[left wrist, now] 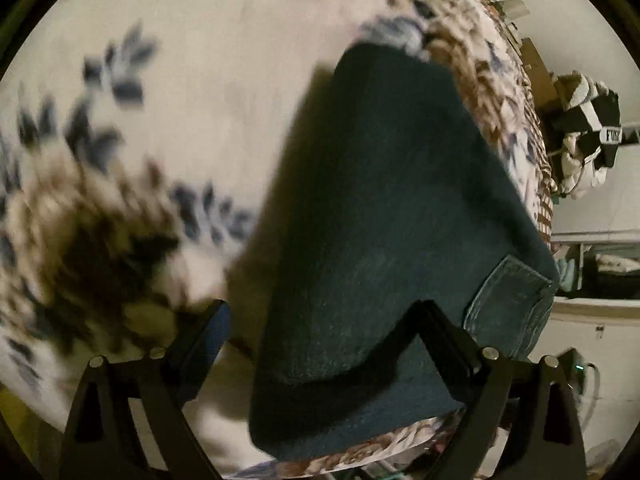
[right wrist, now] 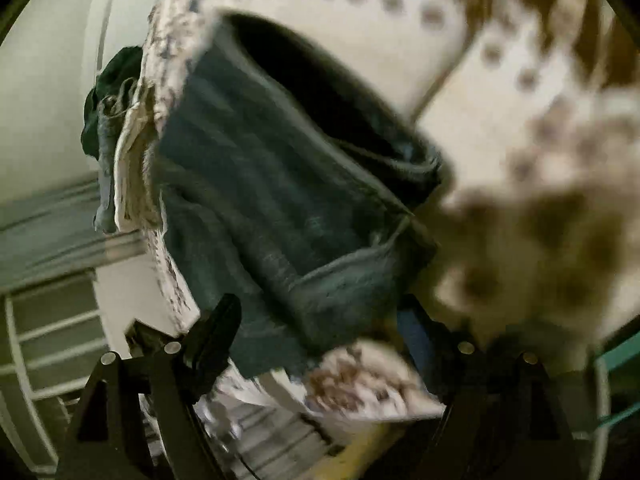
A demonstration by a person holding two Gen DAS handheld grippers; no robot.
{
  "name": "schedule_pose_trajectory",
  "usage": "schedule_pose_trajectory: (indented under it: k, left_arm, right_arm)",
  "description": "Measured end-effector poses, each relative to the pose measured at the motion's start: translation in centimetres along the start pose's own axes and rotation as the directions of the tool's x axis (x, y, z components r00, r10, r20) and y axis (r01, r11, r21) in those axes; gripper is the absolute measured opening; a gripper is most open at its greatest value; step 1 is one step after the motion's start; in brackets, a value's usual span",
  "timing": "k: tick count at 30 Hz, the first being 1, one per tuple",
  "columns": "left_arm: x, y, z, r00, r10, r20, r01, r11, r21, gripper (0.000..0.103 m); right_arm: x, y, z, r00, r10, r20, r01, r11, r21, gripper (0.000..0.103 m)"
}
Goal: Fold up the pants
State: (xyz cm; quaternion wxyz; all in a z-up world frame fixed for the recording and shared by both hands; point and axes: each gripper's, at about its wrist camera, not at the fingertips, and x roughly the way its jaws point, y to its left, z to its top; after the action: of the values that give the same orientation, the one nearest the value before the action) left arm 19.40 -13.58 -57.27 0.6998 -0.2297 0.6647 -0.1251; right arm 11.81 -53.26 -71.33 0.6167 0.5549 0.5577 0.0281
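Note:
Dark blue denim pants [left wrist: 384, 216] lie folded on a floral bedspread [left wrist: 200, 80], a back pocket [left wrist: 508, 304] showing at the right. My left gripper [left wrist: 320, 320] is open, its two black fingers [left wrist: 444, 328] spread wide with the near edge of the pants between them. In the right wrist view the pants [right wrist: 280, 200] form a thick folded bundle with an open tube end at the top. My right gripper [right wrist: 316, 320] is open, one finger [right wrist: 216, 320] at each side of the bundle's near edge. Both views are blurred by motion.
The bed's edge [left wrist: 536, 184] runs along the right of the left wrist view, with black-and-white clothing [left wrist: 588, 128] and shelves [left wrist: 600, 264] beyond it. In the right wrist view, other folded clothes [right wrist: 116, 136] sit at the bed's left edge beside a white wall.

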Motion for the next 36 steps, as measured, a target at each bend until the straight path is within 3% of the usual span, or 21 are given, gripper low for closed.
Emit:
schedule_pose_trajectory:
  k: [3, 9, 15, 20, 24, 27, 29, 31, 33, 36]
  left_arm:
    - [0.5, 0.5, -0.3, 0.999, -0.047, 0.005, 0.048, 0.998, -0.035, 0.094]
    - [0.6, 0.5, 0.0, 0.996, -0.084, 0.017, 0.084, 0.996, -0.029, 0.094]
    - [0.9, 0.1, 0.4, 0.997, -0.069, 0.018, 0.069, 0.998, -0.005, 0.094]
    - [0.9, 0.3, 0.5, 0.997, -0.076, 0.020, 0.076, 0.997, -0.011, 0.095]
    - [1.0, 0.0, 0.6, 0.995, -0.094, 0.037, 0.095, 0.996, -0.003, 0.095]
    - [0.5, -0.7, 0.5, 0.980, -0.172, 0.099, 0.169, 0.985, 0.030, 0.095]
    - [0.5, -0.8, 0.5, 0.974, -0.192, 0.118, 0.190, 0.981, 0.031, 0.094]
    - [0.1, -0.6, 0.4, 0.969, -0.204, 0.138, 0.201, 0.979, 0.029, 0.083]
    - [-0.4, -0.2, 0.5, 0.969, -0.198, 0.145, 0.197, 0.980, 0.026, 0.052]
    - [-1.7, 0.4, 0.3, 0.963, -0.227, 0.145, 0.228, 0.974, 0.005, 0.034]
  right_arm:
    - [2.1, -0.1, 0.5, 0.996, 0.073, 0.061, -0.074, 0.997, 0.012, 0.087]
    - [0.0, 2.0, -1.2, 0.968, 0.198, 0.154, -0.192, 0.980, -0.047, 0.086]
    - [2.0, 0.4, 0.4, 0.975, 0.110, 0.193, -0.111, 0.994, -0.009, 0.086]
    - [1.4, 1.9, 2.1, 0.936, 0.257, 0.239, -0.262, 0.965, -0.009, 0.086]
    - [3.1, 2.9, 1.9, 0.970, 0.199, 0.138, -0.189, 0.978, -0.084, 0.086]
    - [3.7, 1.8, 1.8, 0.974, 0.206, 0.095, -0.201, 0.978, -0.061, 0.083]
    - [3.7, 1.9, 1.6, 0.973, 0.202, 0.108, -0.196, 0.979, -0.059, 0.076]
    - [3.5, 2.2, 1.1, 0.974, 0.181, 0.137, -0.174, 0.983, -0.062, 0.057]
    - [2.9, 2.5, 0.6, 0.973, 0.167, 0.156, -0.159, 0.985, -0.062, 0.045]
    - [1.6, 3.4, -0.6, 0.976, 0.149, 0.162, -0.137, 0.987, -0.085, 0.036]
